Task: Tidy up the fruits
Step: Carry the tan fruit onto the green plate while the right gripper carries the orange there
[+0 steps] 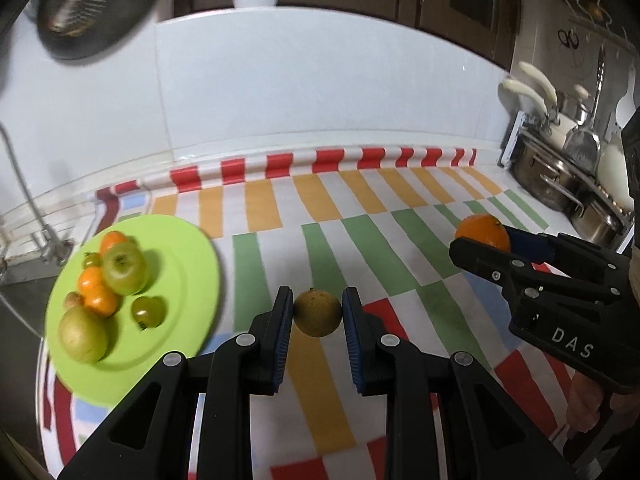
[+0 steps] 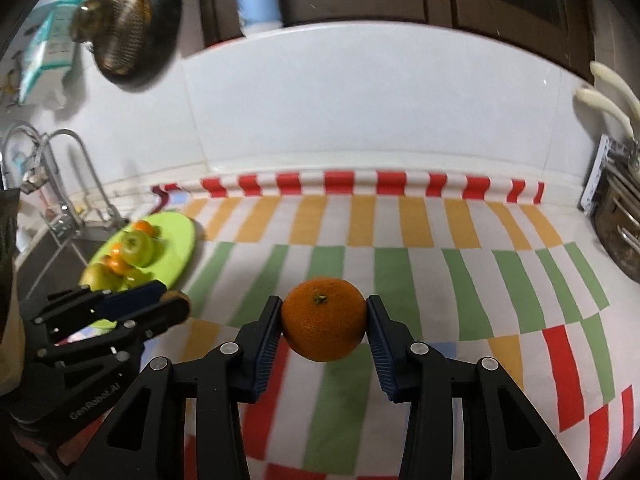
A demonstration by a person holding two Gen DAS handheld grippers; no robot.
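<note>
Holding one fruit per gripper, the person has both tools above the checked cloth (image 2: 400,280) on the counter. The left gripper (image 1: 317,312) is clamped on a dull brownish-green fruit (image 1: 318,312), with both blue pads touching its sides. The right gripper (image 2: 323,320) is clamped on an orange (image 2: 323,319), stem end up, gripped across its widest part. Both fruits appear lifted clear of the cloth, though the fisheye views make height uncertain.

The green plate (image 1: 192,264) sits at the left end of the counter, near the sink faucet (image 2: 72,184). It already carries a pile: a green apple (image 1: 125,270), several small orange fruits, a pear-like yellow-green fruit (image 1: 83,334) and a small dark green one (image 1: 149,311). No other loose fruit shows on the cloth in either view.

Judgement: the task looks mostly done; the two held fruits seem to be the last ones to go on the plate. The brownish-green fruit is near the plate, the orange well apart from it. Free space remains on the plate's right half. Risk: a round fruit could roll off the shallow rim on release.
</note>
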